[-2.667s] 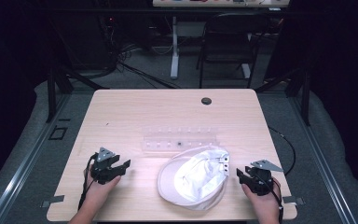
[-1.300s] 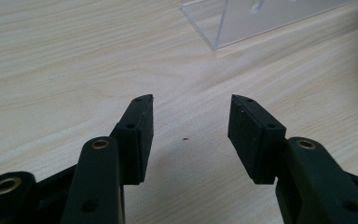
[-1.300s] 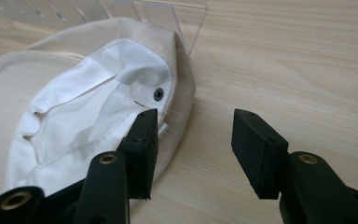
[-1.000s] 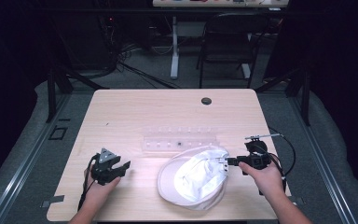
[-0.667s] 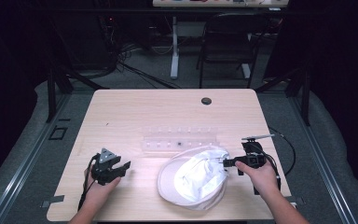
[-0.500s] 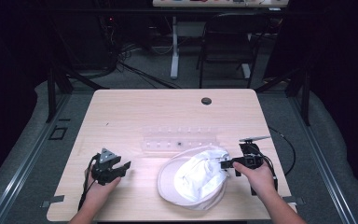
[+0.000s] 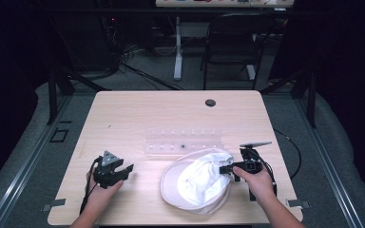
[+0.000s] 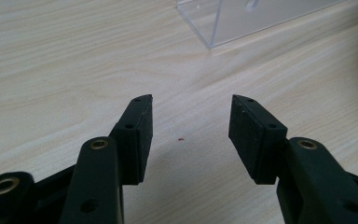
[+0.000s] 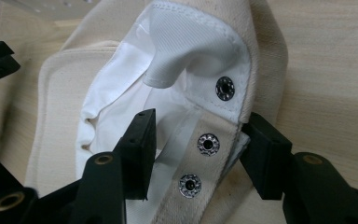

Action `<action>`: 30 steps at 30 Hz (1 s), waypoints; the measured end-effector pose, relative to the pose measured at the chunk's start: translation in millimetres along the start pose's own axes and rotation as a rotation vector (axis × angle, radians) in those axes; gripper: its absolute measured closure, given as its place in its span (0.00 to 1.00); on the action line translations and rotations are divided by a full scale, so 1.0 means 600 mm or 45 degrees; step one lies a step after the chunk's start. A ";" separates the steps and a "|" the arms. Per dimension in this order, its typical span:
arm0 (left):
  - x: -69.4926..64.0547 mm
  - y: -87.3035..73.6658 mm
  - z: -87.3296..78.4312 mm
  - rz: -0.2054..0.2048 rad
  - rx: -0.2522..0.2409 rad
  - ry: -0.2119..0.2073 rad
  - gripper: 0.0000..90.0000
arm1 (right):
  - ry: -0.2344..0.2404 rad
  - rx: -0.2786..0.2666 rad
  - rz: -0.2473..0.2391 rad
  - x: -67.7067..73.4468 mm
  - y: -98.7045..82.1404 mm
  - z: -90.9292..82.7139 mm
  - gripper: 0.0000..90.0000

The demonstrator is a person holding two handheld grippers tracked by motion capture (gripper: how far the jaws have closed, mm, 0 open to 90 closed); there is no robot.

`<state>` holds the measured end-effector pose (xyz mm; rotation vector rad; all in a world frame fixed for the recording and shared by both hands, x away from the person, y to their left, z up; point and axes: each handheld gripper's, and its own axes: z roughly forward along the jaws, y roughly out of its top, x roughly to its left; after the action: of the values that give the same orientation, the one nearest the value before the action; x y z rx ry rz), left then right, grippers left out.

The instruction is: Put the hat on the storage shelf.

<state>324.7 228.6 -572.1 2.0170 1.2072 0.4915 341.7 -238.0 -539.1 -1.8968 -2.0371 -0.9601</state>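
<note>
- The cap is lying upside down near the table's front edge, right of centre, its white lining facing up and its brim pointing toward the left front.
- The right gripper is reaching into the cap from the right, at the cap's rear rim; in the right gripper view its jaws are standing spread on either side of the snap strap, one inside against the white lining, the other outside the cream band (whether the pads are touching the cloth I cannot tell).
- Three metal snaps are showing on that strap, one on the upper flap and two below it between the jaws.
- The left gripper is resting low over bare wood near the front left, well apart from the cap; its jaws are standing spread with nothing between them, only a tiny red speck lying on the wood there.
- A clear plastic rack is lying just behind the cap, its near edge almost meeting the cap's rim, so room behind the cap is tight.
- Open wood is stretching across the far half of the table, up to a small dark round cap near the back edge.
- The right hand is sitting close to the table's right front corner.
</note>
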 end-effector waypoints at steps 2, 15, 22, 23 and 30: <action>0.000 0.000 0.000 -0.001 0.000 -0.001 0.56 | 0.004 -0.005 0.003 0.002 0.000 -0.004 0.56; -0.001 0.001 0.000 0.005 0.002 0.001 0.56 | -0.008 -0.013 -0.062 0.032 0.017 -0.032 0.78; -0.001 0.000 0.000 0.005 0.001 0.002 0.56 | -0.041 0.028 -0.011 0.045 0.026 -0.036 0.86; -0.001 0.000 0.000 0.004 -0.002 0.001 0.56 | -0.038 0.067 -0.021 0.045 0.029 -0.040 0.87; -0.001 0.001 0.000 0.006 0.002 0.003 0.56 | -0.124 0.147 -0.053 0.069 0.042 -0.051 0.89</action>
<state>324.6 228.0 -571.8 2.0216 1.2046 0.4961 350.2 -222.7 -484.5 -1.8827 -2.1439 -0.7548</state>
